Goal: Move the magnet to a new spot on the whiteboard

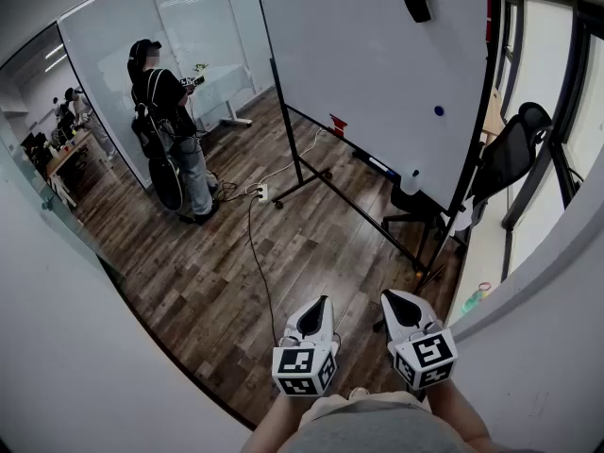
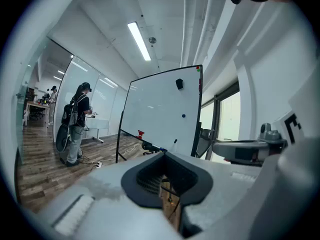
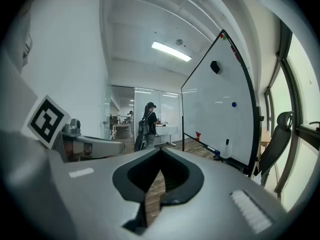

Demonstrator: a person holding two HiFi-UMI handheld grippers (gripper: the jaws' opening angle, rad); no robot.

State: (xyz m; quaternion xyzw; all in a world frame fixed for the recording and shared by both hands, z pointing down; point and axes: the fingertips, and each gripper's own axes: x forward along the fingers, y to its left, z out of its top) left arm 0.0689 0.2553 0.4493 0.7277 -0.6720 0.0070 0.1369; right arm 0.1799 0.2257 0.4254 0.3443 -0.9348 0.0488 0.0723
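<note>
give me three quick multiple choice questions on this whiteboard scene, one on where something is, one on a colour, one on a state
1. Where on the whiteboard does the magnet sit?
A. lower than the black eraser
B. in the top left corner
C. on the floor

2. What colour is the magnet?
A. red
B. blue
C. green

3. How do the left claw and right claw stand?
A. both wide open
B. left shut on the magnet
C. both shut and empty

Answers: 1 A, the magnet sits below the eraser on the board; 2 B, it shows as a blue dot; 3 C, each gripper view shows jaws together with nothing between them.
</note>
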